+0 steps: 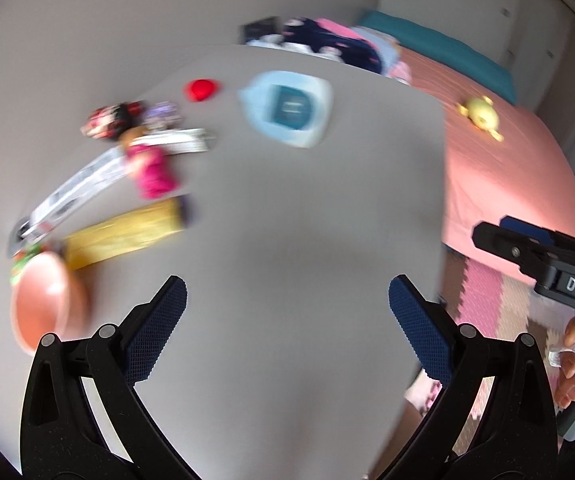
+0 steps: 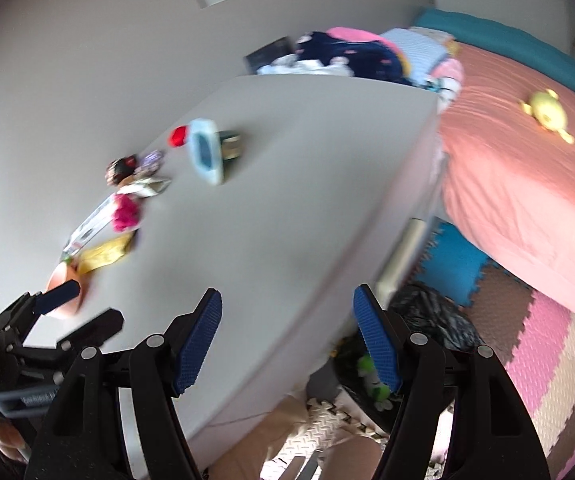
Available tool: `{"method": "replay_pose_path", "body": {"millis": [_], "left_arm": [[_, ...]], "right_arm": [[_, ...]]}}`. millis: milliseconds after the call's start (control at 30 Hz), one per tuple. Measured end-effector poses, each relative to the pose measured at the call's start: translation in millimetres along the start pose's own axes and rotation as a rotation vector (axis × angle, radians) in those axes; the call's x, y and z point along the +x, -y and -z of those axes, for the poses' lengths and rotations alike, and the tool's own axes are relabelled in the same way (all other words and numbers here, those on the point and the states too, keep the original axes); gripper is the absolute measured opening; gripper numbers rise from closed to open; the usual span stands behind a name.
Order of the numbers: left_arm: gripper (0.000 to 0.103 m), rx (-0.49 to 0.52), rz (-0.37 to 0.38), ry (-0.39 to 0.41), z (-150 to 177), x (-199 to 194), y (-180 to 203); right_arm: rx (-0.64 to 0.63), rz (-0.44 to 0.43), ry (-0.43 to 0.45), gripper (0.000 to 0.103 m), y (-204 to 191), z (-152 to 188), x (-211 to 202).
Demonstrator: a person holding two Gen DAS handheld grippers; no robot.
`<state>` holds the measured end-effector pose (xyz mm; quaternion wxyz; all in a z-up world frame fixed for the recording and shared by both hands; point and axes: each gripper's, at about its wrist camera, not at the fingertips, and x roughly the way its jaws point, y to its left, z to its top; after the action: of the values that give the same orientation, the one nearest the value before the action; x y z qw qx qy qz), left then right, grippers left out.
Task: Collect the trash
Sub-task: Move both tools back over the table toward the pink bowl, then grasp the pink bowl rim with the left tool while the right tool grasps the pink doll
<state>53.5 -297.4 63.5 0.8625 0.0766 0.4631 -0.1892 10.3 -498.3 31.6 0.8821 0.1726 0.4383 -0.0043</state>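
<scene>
Trash lies along the left side of a grey table (image 1: 295, 216): a yellow wrapper (image 1: 123, 232), a magenta wrapper (image 1: 151, 168), a long clear-and-white package (image 1: 75, 192), a red-and-black wrapper (image 1: 111, 120) and a red cap (image 1: 201, 89). The frames are blurred. My left gripper (image 1: 287, 300) is open and empty above the near table. My right gripper (image 2: 287, 312) is open and empty over the table's right edge, above a black trash bag (image 2: 427, 320) on the floor. The yellow wrapper (image 2: 105, 256) also shows in the right wrist view.
A light blue tray (image 1: 287, 108) with a teal box stands mid-table. A salmon bowl (image 1: 47, 304) sits at the near left. A pink bed (image 1: 507, 168) with a yellow toy (image 1: 481, 114) lies to the right. Foam mats (image 2: 527, 340) cover the floor.
</scene>
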Motion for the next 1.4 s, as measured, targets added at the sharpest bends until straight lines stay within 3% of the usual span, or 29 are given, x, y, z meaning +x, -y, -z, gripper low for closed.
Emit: {"method": "replay_pose_path", "body": {"millis": [367, 467, 667, 767, 833, 900, 967, 1067, 1200, 1400], "left_arm": [[0.098, -0.236, -0.127, 0.026, 12.9, -31.9, -134.1], [0.098, -0.292, -0.181, 0.013, 16.6, -30.4, -165.3], [0.096, -0.408, -0.218, -0.012, 34.2, -17.5, -218.1], [0.081, -0.434, -0.205, -0.037, 37.5, -8.7, -230.9], [0.074, -0.408, -0.21, -0.052, 37.8, -2.8, -230.7], [0.062, -0.373, -0.212, -0.082, 38.2, 5.7, -225.2], [0.039, -0.354, -0.194, -0.113, 38.0, 14.7, -220.4], [0.029, -0.324, -0.191, -0.108, 36.9, 16.9, -214.4], [0.026, -0.285, -0.232, -0.11, 33.7, 18.0, -208.7], [0.02, -0.299, -0.192, -0.094, 32.5, 22.0, -209.1]], "right_arm": [[-0.15, -0.079, -0.062, 0.069, -97.4, -14.5, 44.6], [-0.175, -0.093, -0.079, 0.069, -116.4, -16.7, 56.3], [-0.243, -0.119, -0.11, 0.069, -159.6, -24.9, 78.6], [-0.269, -0.116, -0.114, 0.069, -179.9, -33.8, 91.4], [-0.284, -0.114, -0.119, 0.068, -193.4, -39.0, 100.8], [-0.298, -0.104, -0.124, 0.067, -203.1, -45.4, 110.3], [-0.31, -0.092, -0.133, 0.065, -213.7, -50.1, 120.3], [-0.324, -0.083, -0.15, 0.059, -224.8, -55.7, 133.4], [-0.34, -0.062, -0.162, 0.05, -239.1, -64.8, 152.3], [-0.349, 0.002, -0.177, 0.05, -249.0, -74.5, 178.7]]}}
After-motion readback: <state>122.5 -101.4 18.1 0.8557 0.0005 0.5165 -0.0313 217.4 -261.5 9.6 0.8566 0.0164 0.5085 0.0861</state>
